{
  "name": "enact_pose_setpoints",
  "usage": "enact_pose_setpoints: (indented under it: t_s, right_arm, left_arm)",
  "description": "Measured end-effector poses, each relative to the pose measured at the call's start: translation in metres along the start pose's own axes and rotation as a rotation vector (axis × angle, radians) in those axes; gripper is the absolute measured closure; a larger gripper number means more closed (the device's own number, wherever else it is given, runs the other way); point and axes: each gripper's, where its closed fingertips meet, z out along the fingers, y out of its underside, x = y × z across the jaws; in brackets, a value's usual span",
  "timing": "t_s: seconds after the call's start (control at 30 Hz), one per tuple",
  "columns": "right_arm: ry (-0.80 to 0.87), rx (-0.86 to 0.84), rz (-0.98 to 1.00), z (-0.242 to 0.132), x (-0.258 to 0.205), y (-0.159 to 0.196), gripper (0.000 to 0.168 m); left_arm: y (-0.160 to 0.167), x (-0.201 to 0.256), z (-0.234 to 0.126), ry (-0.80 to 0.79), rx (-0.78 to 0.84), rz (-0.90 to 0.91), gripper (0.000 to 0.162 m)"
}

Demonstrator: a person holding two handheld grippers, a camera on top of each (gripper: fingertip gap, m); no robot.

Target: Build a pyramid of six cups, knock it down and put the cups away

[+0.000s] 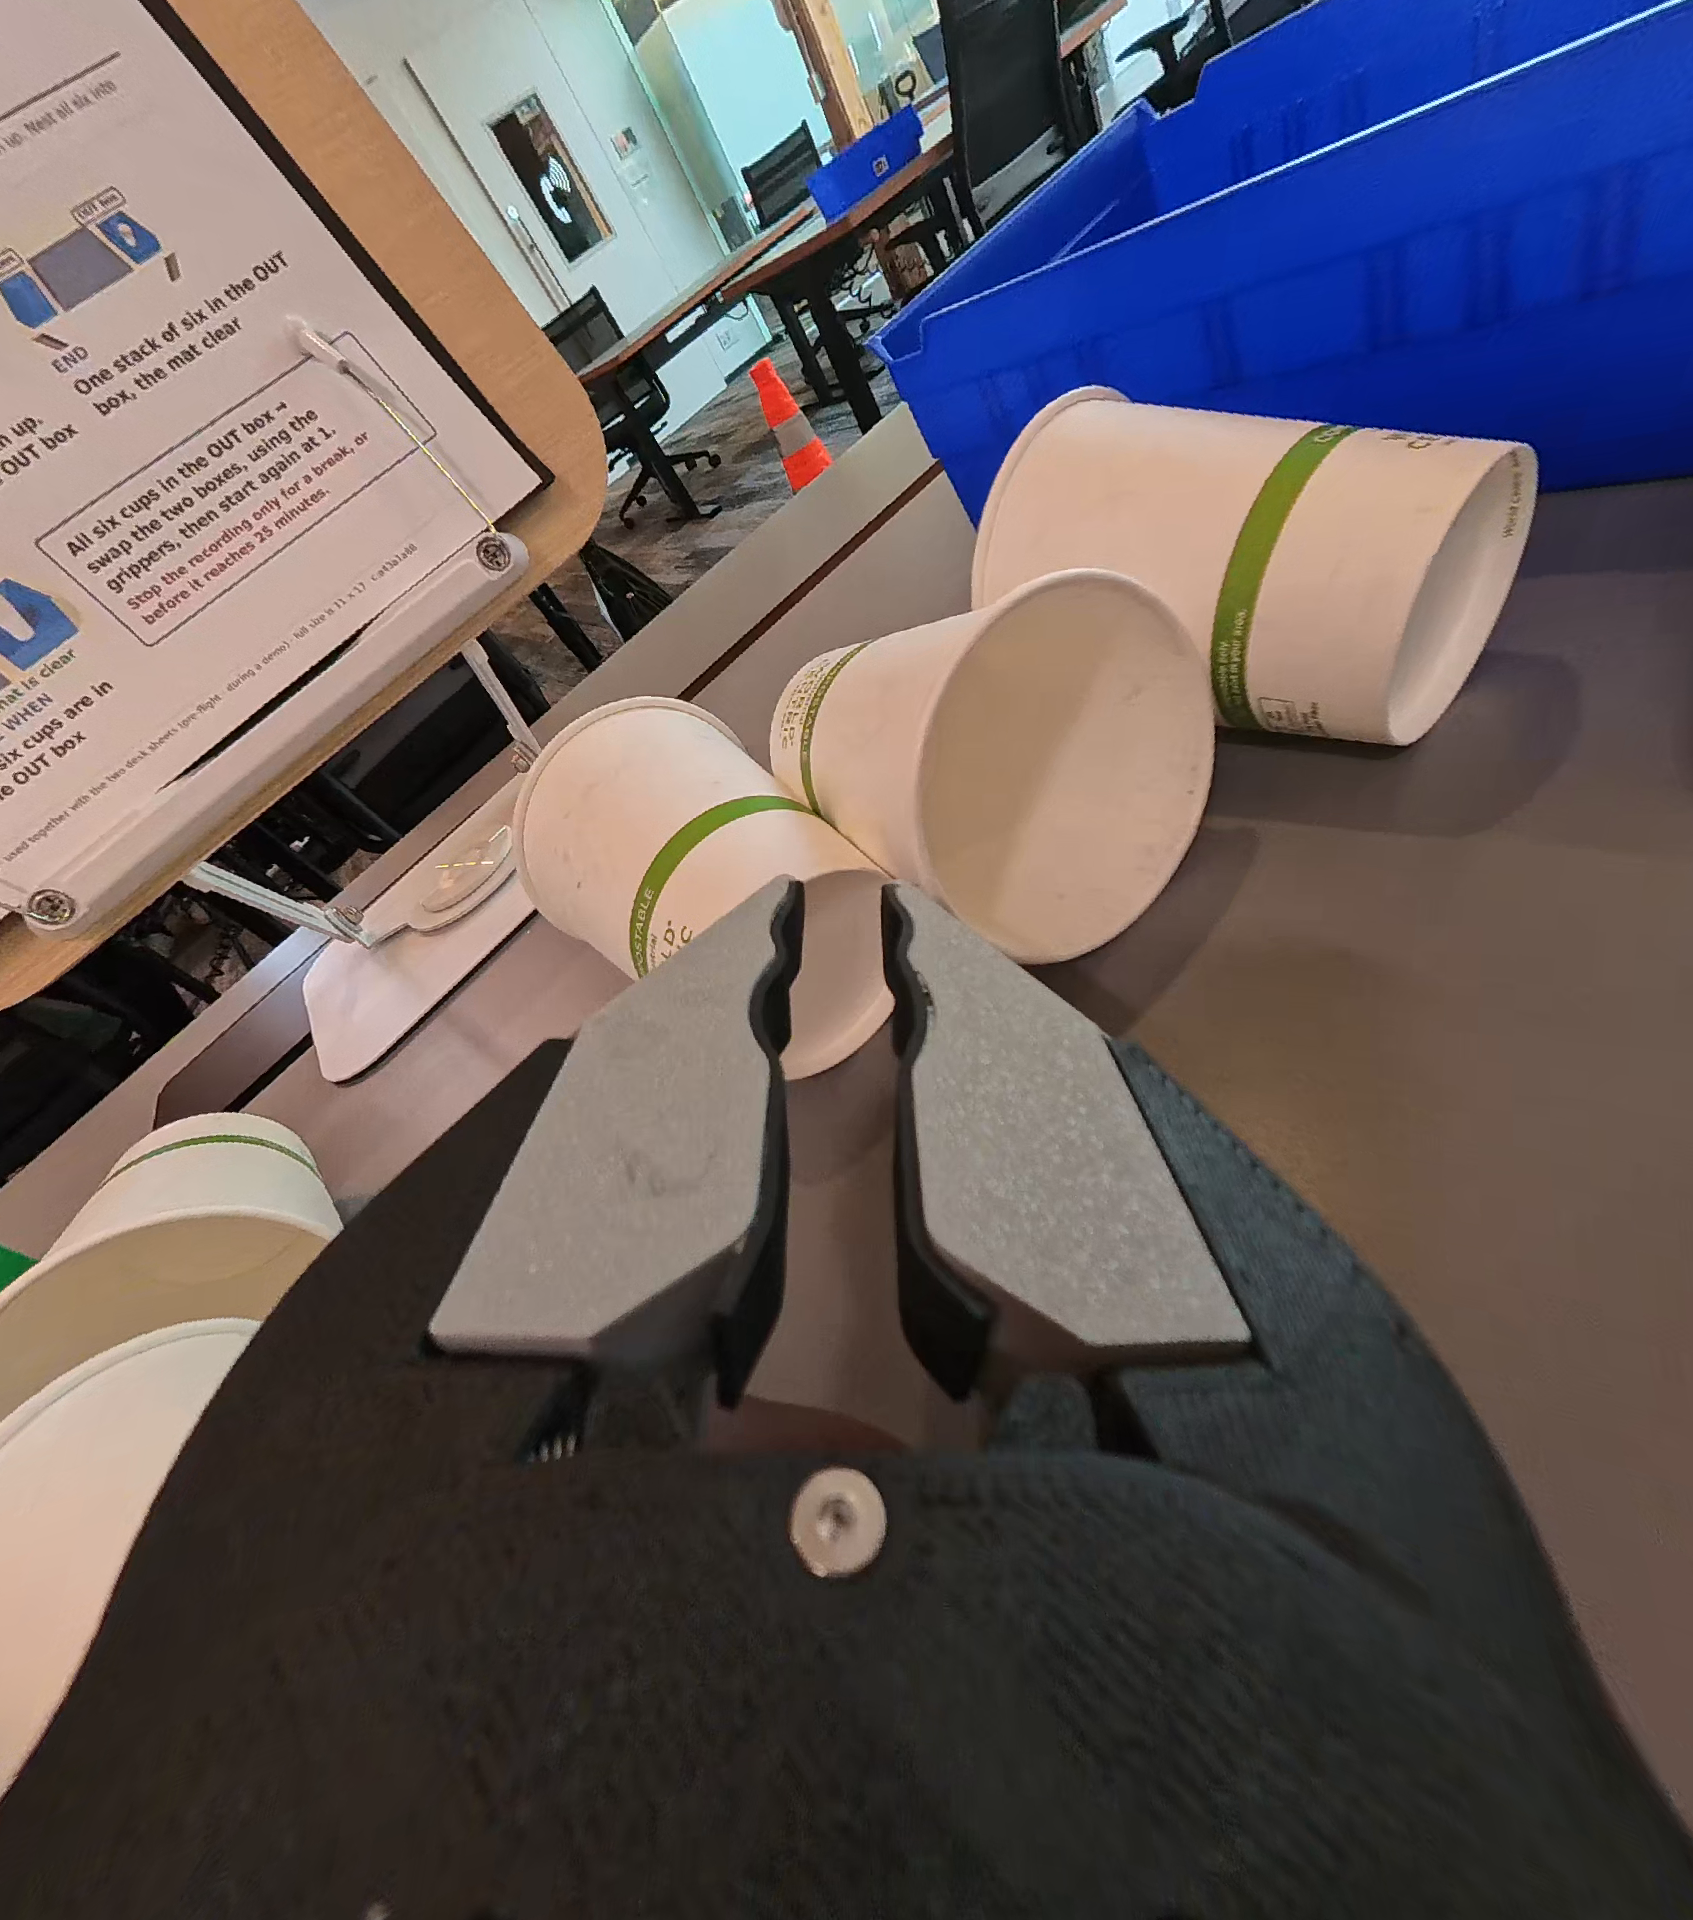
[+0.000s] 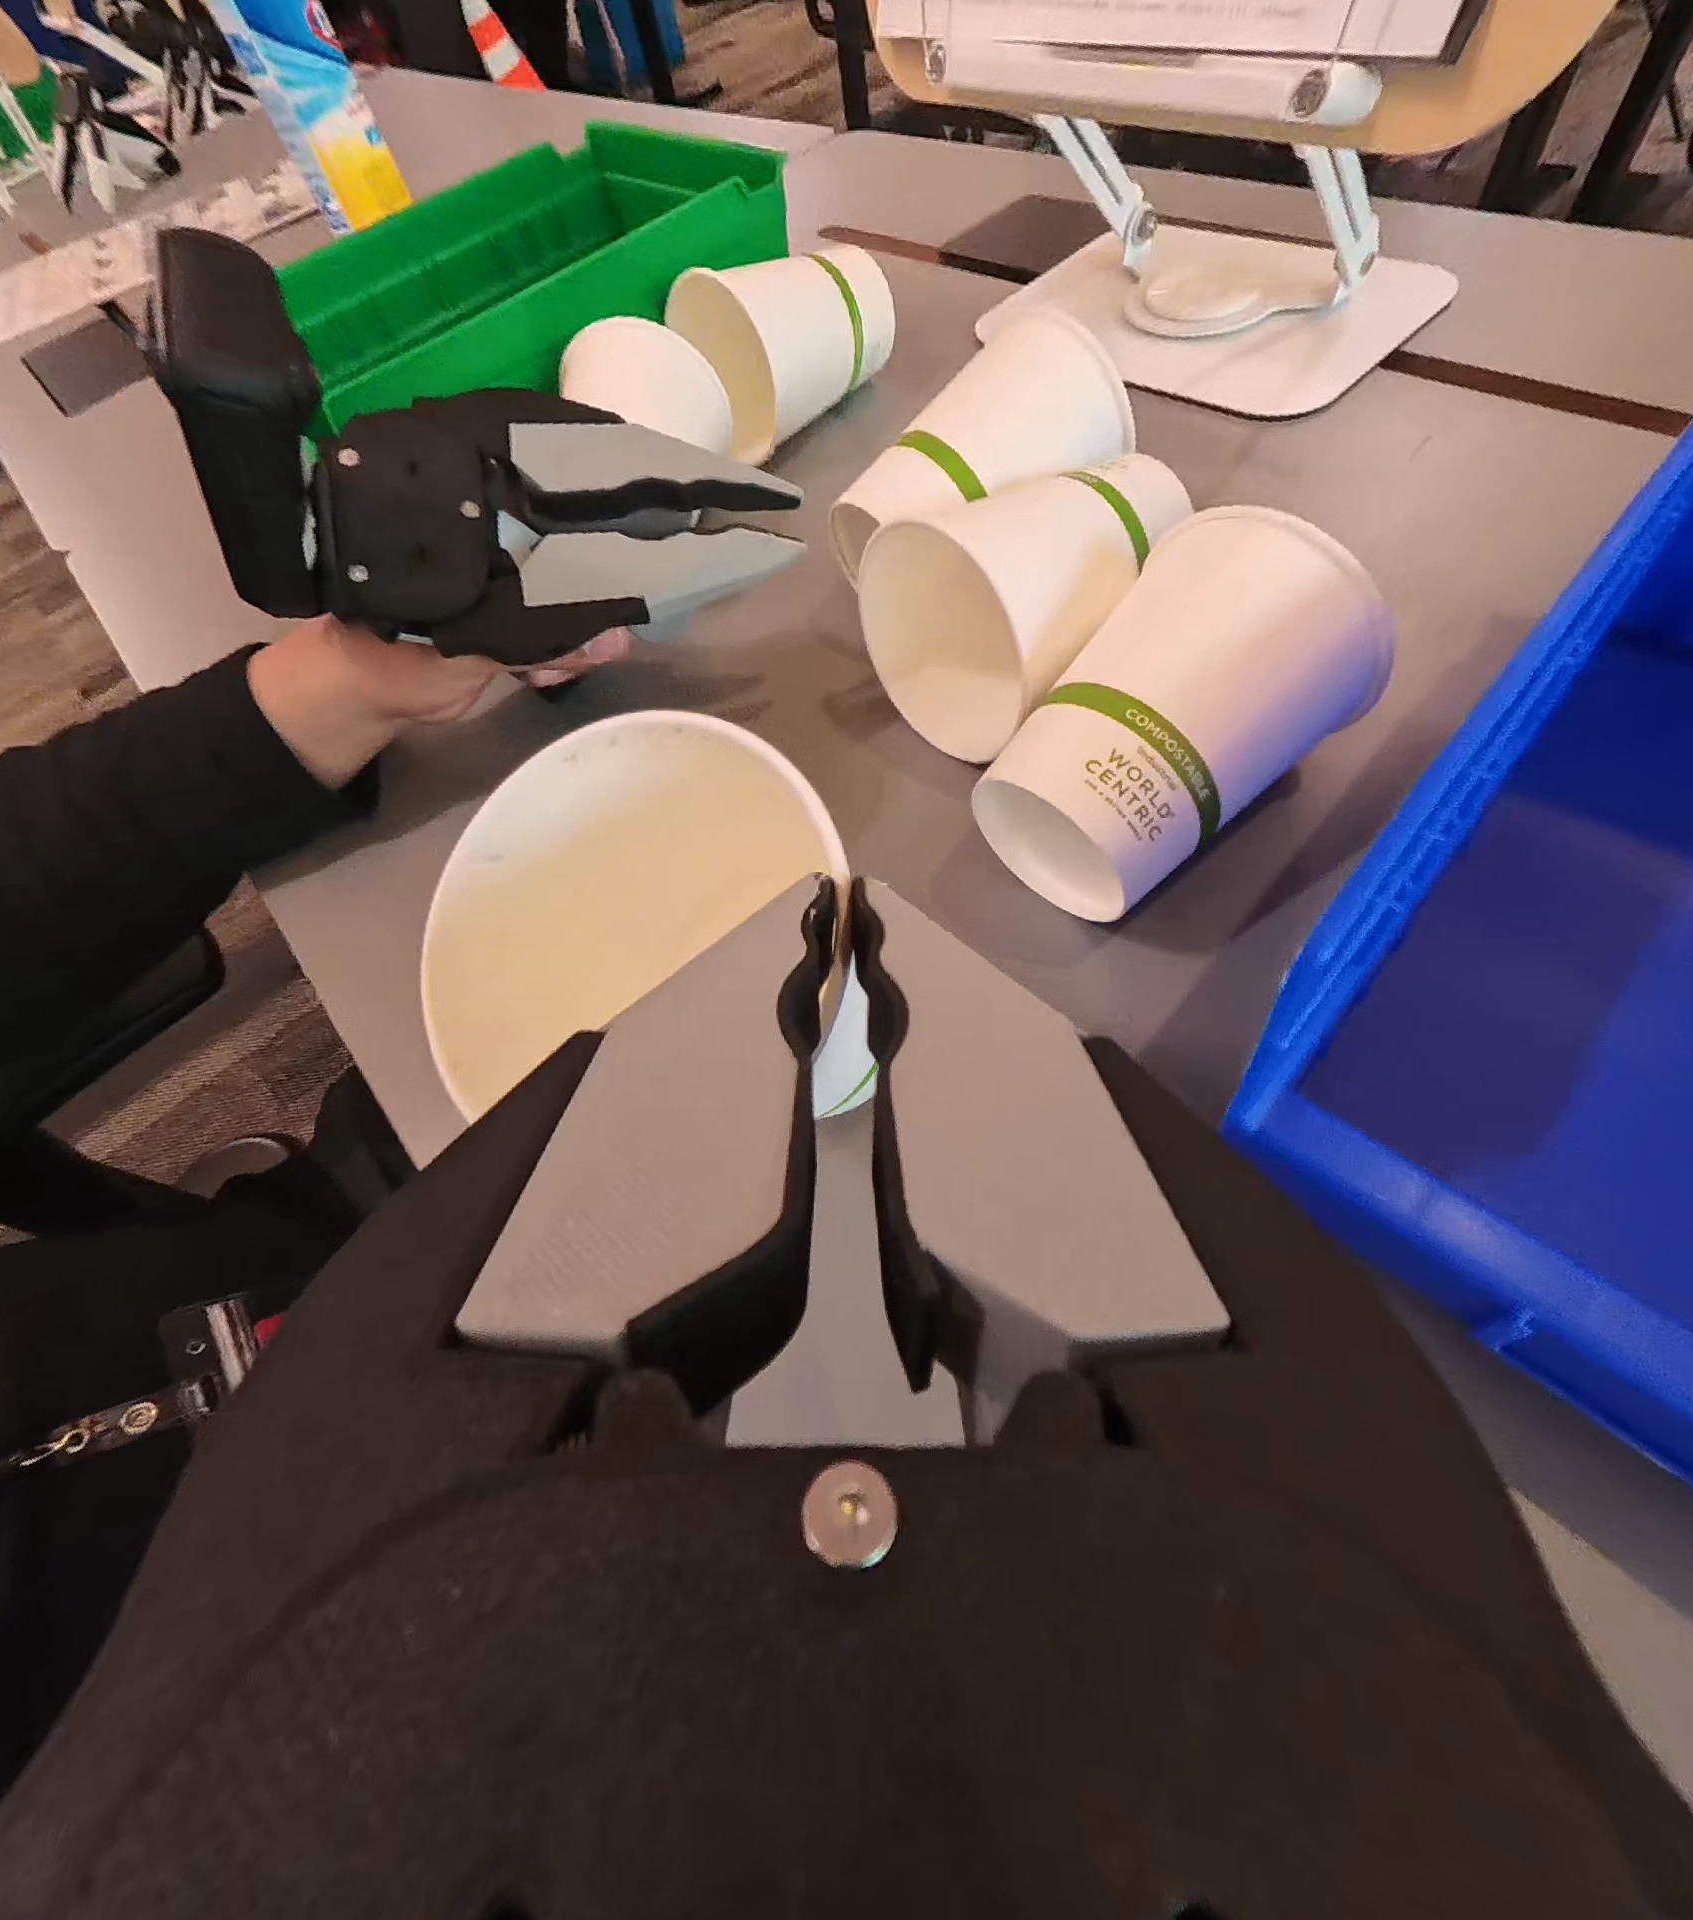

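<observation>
White paper cups with green bands (image 2: 1008, 613) toppled on grey table (image 2: 1444, 488), pyramid down. One cup (image 2: 613, 894) pinched by rim in right gripper (image 2: 840, 894), likely bound for blue plastic bin (image 2: 1548, 987). Left gripper (image 1: 842, 899) slightly apart, empty, nearing fallen cup (image 1: 655, 831).

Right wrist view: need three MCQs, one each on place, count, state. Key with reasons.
1. Two tipped cups lie beside which bin? A blue B green C neither
2. Cups lying loose on the table? A five B three C seven
3. The right claw is: A open, empty B shut on a bin wall C shut on a cup's rim

Key: B, the pair lies next to the green bin. A, that pair plus a cluster of three. C, it pinches the held cup at the rim.
</observation>
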Motion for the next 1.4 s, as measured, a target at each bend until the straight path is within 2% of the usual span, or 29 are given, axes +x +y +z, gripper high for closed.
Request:
enact_pose_setpoints:
  t_s: [0.17, 0.23, 0.33, 0.4, 0.5, 0.7, 0.87, 1.27, 1.33, 1.4]
  right_arm:
    - [0.054, 0.095, -0.007, -0.018, 0.009, -0.017, 0.168]
    - [0.129, 0.223, -0.007, -0.039, 0.022, -0.037, 0.168]
    - [0.265, 0.523, 0.039, -0.089, 0.047, -0.071, 0.168]
    - [0.377, 0.644, 0.084, -0.116, 0.071, -0.074, 0.168]
    - [0.52, 0.607, 0.135, -0.124, 0.11, -0.055, 0.168]
    - [0.642, 0.503, 0.22, -0.101, 0.157, -0.019, 0.168]
    - [0.714, 0.394, 0.217, -0.089, 0.173, 0.0, 0.168]
    - [0.777, 0.423, 0.258, -0.086, 0.2, 0.018, 0.168]
    - [0.776, 0.427, 0.273, -0.086, 0.201, 0.018, 0.162]
    - [0.747, 0.455, 0.283, -0.085, 0.199, 0.014, 0.147]
  left_arm:
    - [0.0, 0.001, 0.0, 0.001, -0.001, 0.006, 0.15]
    - [0.0, 0.001, 0.0, 0.001, -0.001, 0.011, 0.15]
    - [0.0, 0.001, 0.0, 0.001, -0.002, 0.013, 0.15]
    - [0.0, 0.001, 0.0, 0.001, -0.003, 0.013, 0.15]
    - [0.0, 0.002, 0.0, 0.0, -0.004, 0.017, 0.15]
    - [0.001, 0.002, 0.001, 0.0, -0.007, 0.028, 0.15]
    - [0.001, 0.003, 0.001, 0.001, -0.007, 0.028, 0.15]
    - [0.001, 0.005, 0.001, 0.003, -0.011, 0.043, 0.15]
    - [0.001, 0.004, 0.001, 0.003, -0.01, 0.042, 0.15]
    - [0.002, 0.005, 0.001, 0.005, -0.012, 0.043, 0.15]
